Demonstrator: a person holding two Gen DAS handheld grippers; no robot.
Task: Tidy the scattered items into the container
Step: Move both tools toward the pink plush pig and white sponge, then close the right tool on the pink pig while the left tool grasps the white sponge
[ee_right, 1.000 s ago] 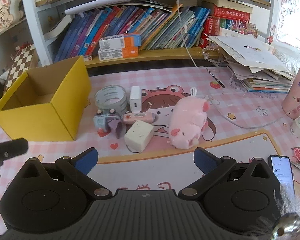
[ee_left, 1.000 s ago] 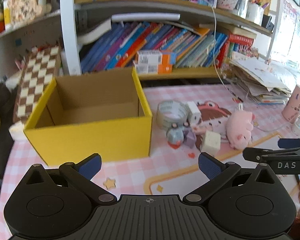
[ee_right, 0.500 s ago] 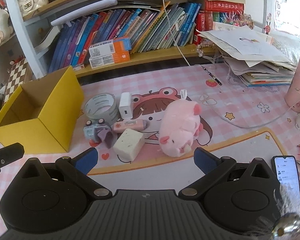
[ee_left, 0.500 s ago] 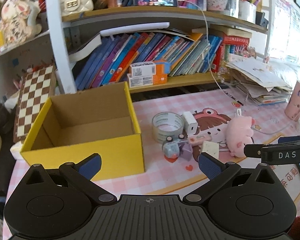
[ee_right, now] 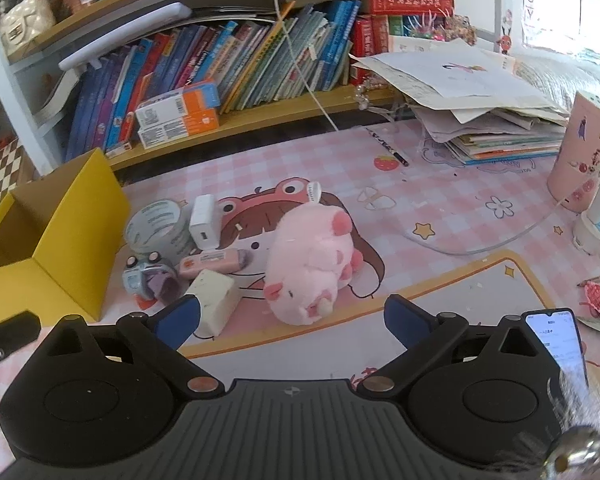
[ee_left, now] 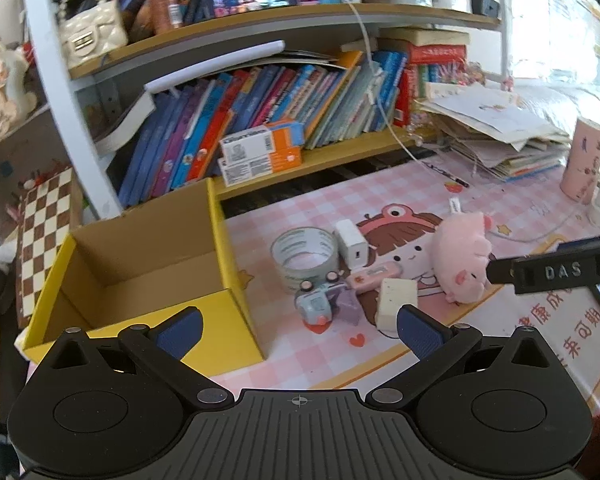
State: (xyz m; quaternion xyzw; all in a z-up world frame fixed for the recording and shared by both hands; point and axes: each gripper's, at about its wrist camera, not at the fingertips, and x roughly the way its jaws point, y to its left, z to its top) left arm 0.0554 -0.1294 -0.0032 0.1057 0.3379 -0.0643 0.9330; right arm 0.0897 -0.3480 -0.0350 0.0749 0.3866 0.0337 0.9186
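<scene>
An open, empty yellow cardboard box (ee_left: 148, 292) stands on the pink checked mat, also in the right wrist view (ee_right: 56, 240). To its right lie a tape roll (ee_left: 304, 254), a white charger (ee_left: 352, 242), a pink tube (ee_left: 374, 280), a small grey-blue toy car (ee_left: 314, 306), a pale speckled block (ee_left: 396, 306) and a pink plush pig (ee_left: 462, 266); the plush also shows in the right wrist view (ee_right: 310, 268). My left gripper (ee_left: 300, 330) is open and empty, in front of the box corner. My right gripper (ee_right: 292, 318) is open and empty, just short of the plush.
A bookshelf (ee_left: 300, 120) full of books runs along the back. A paper and book stack (ee_right: 480, 120), a pink cylinder (ee_right: 584, 156), a power strip (ee_right: 598, 224) with a cable, and a phone (ee_right: 560, 344) lie on the right. A checkerboard (ee_left: 44, 232) leans at left.
Both grippers have risen and pulled back, so the box and items look farther and lower. The right gripper has drifted toward the plush. Nothing on the table has moved.
</scene>
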